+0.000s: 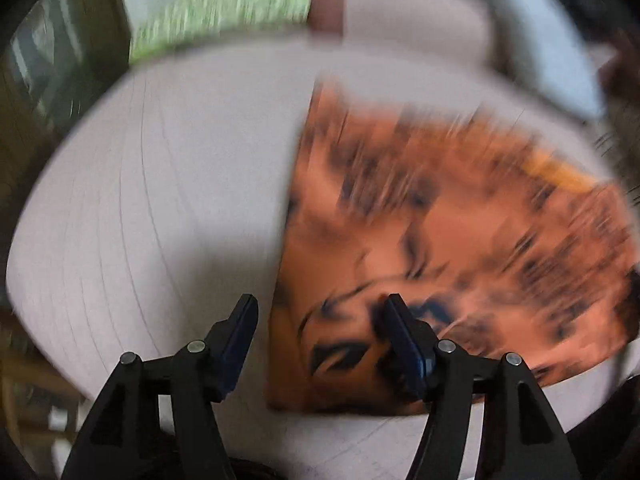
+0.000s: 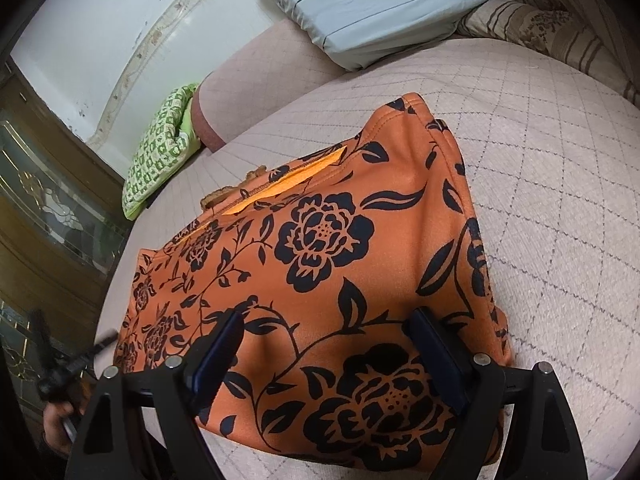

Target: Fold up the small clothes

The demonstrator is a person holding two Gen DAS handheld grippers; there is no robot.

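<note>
An orange garment (image 2: pixel 320 264) with a black flower print lies folded flat on the pale quilted bed cover (image 2: pixel 560 200). My right gripper (image 2: pixel 326 330) hovers over the garment's near part, jaws wide apart and nothing pinched between them. The left wrist view is motion-blurred. There my left gripper (image 1: pixel 320 316) is open, straddling the left edge of the garment (image 1: pixel 440 240): one finger is over the bare cover (image 1: pixel 140 220), the other over the fabric. No cloth is gripped. At the lower left of the right wrist view a hand (image 2: pixel 56 424) holds a dark tool, too blurred to read.
A green patterned cloth (image 2: pixel 160 152) lies at the bed's far left edge. A light blue pillow (image 2: pixel 360 12) and striped cushions (image 2: pixel 540 28) sit at the far end. A wooden cabinet with glass doors (image 2: pixel 48 208) stands left of the bed.
</note>
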